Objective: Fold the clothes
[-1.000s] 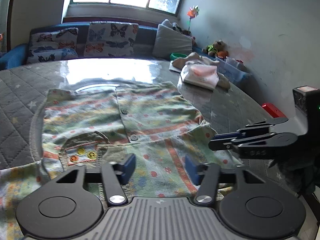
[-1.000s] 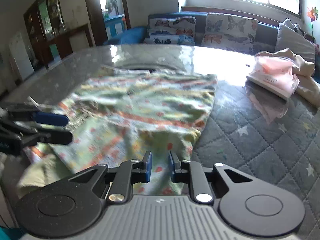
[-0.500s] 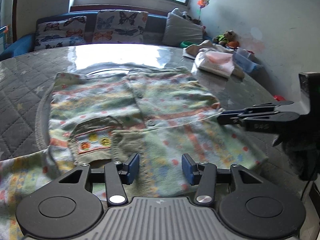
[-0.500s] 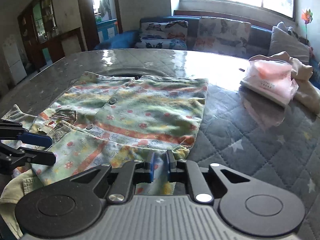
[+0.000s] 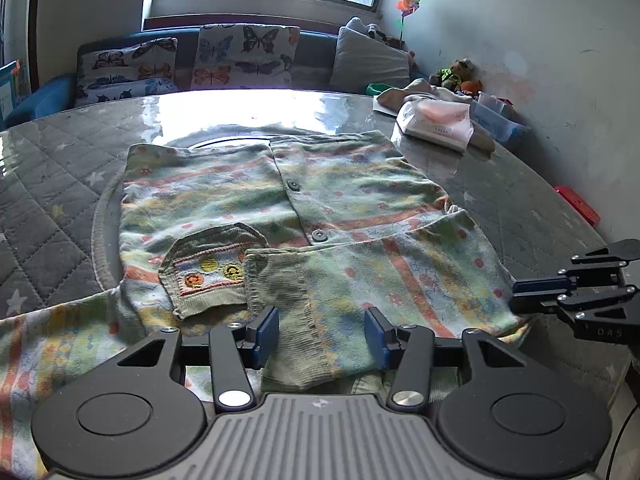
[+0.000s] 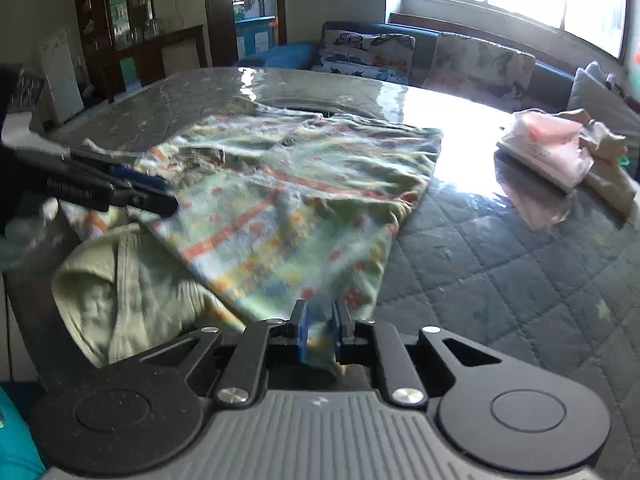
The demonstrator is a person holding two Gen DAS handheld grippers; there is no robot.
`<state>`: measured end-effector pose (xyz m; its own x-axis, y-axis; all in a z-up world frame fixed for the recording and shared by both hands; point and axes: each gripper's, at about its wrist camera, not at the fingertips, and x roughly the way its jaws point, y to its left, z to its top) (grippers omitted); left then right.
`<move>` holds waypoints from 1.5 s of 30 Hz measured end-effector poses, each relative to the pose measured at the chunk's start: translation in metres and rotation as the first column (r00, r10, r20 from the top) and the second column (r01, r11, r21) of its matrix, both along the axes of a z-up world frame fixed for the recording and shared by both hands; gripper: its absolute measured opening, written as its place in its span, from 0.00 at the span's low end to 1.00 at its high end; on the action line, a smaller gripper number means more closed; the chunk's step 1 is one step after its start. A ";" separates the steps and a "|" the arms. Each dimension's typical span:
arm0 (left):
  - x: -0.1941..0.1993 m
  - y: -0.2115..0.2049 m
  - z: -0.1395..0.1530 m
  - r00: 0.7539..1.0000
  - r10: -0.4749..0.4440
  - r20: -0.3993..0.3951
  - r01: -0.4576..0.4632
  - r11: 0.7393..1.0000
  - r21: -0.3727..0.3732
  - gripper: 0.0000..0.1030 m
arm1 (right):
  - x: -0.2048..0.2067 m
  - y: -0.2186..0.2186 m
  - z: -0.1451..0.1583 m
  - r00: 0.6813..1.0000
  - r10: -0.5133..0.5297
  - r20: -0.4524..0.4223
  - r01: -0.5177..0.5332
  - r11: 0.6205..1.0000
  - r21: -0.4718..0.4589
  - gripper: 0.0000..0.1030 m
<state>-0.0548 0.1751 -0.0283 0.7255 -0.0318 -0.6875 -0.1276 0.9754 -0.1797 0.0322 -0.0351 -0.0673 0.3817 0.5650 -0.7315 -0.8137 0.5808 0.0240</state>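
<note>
A green patterned child's cardigan (image 5: 304, 200) with buttons and a knitted pocket lies flat on the quilted table; it also shows in the right wrist view (image 6: 296, 184). One sleeve is folded across its lower body. My left gripper (image 5: 322, 330) is open, its jaws either side of the sleeve's ribbed cuff (image 5: 288, 304). My right gripper (image 6: 320, 334) is shut on the cardigan's near corner by the table edge. It also shows at the right of the left wrist view (image 5: 540, 292), and the left gripper at the left of the right wrist view (image 6: 160, 196).
A pink plastic packet (image 5: 436, 120) lies on beige cloth (image 6: 608, 152) at the table's far right. A sofa with butterfly cushions (image 5: 244, 56) stands behind the table. A red object (image 5: 576, 208) lies by the wall. A pale green garment (image 6: 120, 280) hangs at the near edge.
My right gripper has pulled back toward the table's near edge with the cardigan corner in it. My left gripper stays open and has drawn back and closer over the sleeve cuff.
</note>
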 end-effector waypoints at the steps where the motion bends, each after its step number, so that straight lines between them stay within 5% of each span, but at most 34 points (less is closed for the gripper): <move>1: -0.003 0.001 0.001 1.000 0.004 0.002 -0.004 1.000 -0.001 0.49 | -0.001 -0.001 0.002 1.000 0.000 0.005 0.000 1.000 0.000 0.10; 13: -0.046 0.026 0.004 0.991 0.130 0.005 -0.130 0.991 -0.007 0.48 | -0.006 0.040 0.000 0.998 0.061 -0.008 -0.061 0.998 0.013 0.12; 18: -0.076 0.049 0.013 0.965 0.261 0.035 -0.261 0.965 -0.015 0.50 | -0.013 0.066 0.013 0.992 0.123 0.013 -0.124 0.990 0.070 0.12; 24: -0.122 0.084 0.021 0.886 0.460 0.049 -0.460 0.888 -0.012 0.50 | -0.019 0.091 0.009 0.985 0.172 0.000 -0.172 0.982 0.085 0.16; 35: -0.175 0.149 0.017 0.670 0.742 0.031 -0.742 0.670 -0.018 0.51 | -0.028 0.104 0.004 0.976 0.216 -0.021 -0.214 0.974 0.079 0.22; 45: -0.167 0.174 0.004 0.586 0.810 -0.002 -0.810 0.586 -0.034 0.51 | -0.032 0.100 0.009 0.977 0.214 -0.018 -0.211 0.973 0.098 0.27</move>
<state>-0.2216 0.3490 -0.0245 0.4694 0.5545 -0.6872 -0.8597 0.4645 -0.2124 0.0001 0.0652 -0.0583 0.2256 0.6985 -0.6791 -0.9165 0.3886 0.0953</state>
